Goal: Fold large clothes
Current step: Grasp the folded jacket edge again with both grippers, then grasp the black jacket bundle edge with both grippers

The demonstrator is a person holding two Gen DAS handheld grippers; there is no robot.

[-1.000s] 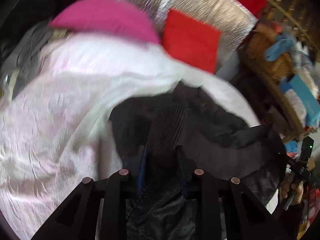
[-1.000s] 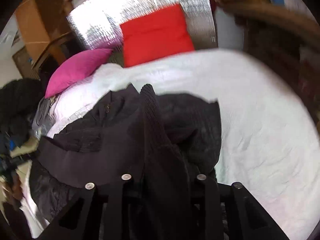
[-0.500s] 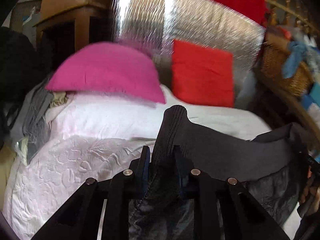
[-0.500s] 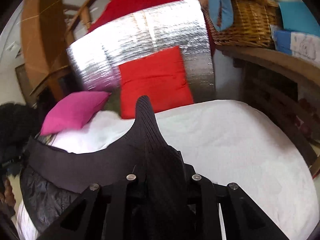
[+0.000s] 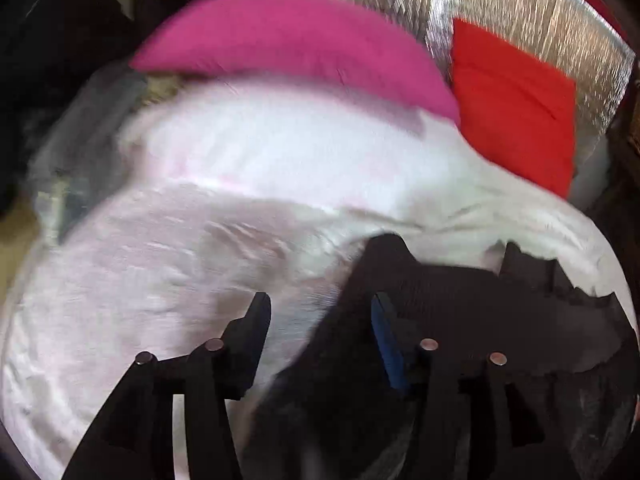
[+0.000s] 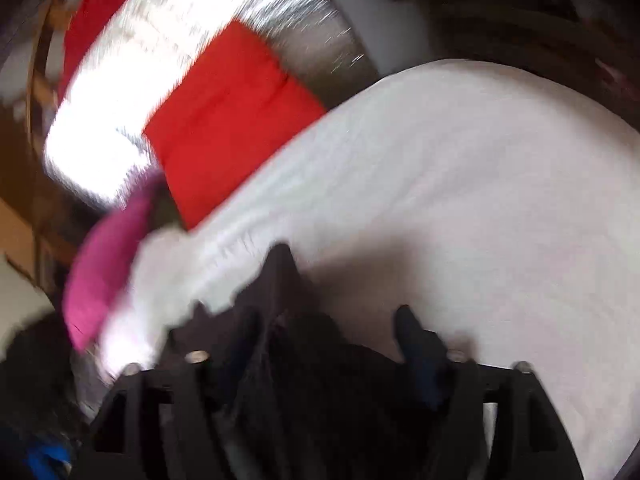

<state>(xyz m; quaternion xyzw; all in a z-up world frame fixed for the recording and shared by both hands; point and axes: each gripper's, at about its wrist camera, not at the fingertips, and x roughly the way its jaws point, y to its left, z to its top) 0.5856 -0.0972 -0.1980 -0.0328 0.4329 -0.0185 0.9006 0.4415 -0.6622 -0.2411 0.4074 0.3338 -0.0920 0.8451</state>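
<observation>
Left wrist view: both grippers, left gripper (image 5: 320, 312) & right gripper (image 6: 326, 320), jaws just opening, released, dark jacket (image 5: 460, 320) dropping onto near white bed (image 5: 180, 280); next, smooth it flat w/ care before folding.

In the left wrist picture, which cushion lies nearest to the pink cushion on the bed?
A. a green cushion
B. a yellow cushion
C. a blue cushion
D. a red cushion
D: the red cushion stands right beside the pink cushion at the head of the white bed.
</observation>
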